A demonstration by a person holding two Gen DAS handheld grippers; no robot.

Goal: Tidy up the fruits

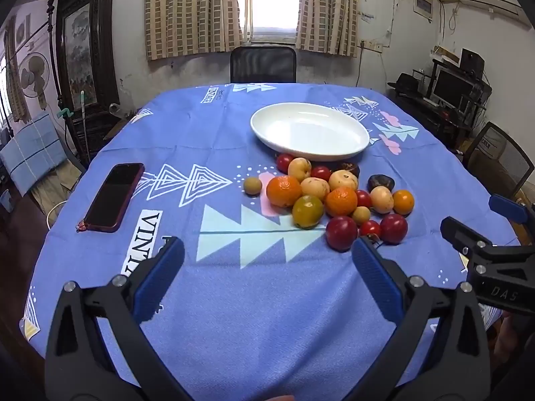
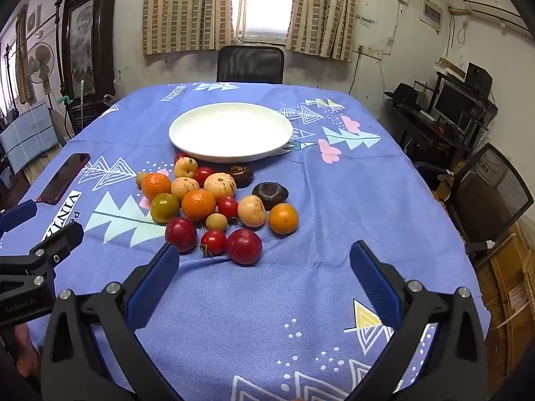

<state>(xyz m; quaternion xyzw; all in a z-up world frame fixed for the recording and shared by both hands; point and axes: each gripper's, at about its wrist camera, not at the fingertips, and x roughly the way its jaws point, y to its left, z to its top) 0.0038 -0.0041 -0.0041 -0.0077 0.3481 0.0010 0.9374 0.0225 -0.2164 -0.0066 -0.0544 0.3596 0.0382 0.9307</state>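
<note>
A pile of fruit lies on the blue tablecloth: oranges, red plums, small tomatoes, pale yellow fruits and dark brown ones. Just behind it sits an empty white plate. My left gripper hangs open above the cloth, near and left of the pile, holding nothing. My right gripper is also open and empty, with a red plum just beyond its fingertips. Each gripper shows at the edge of the other's view: the right gripper and the left gripper.
A dark phone lies on the cloth to the left. A black chair stands at the far side of the table. Another chair and a desk with a monitor are to the right.
</note>
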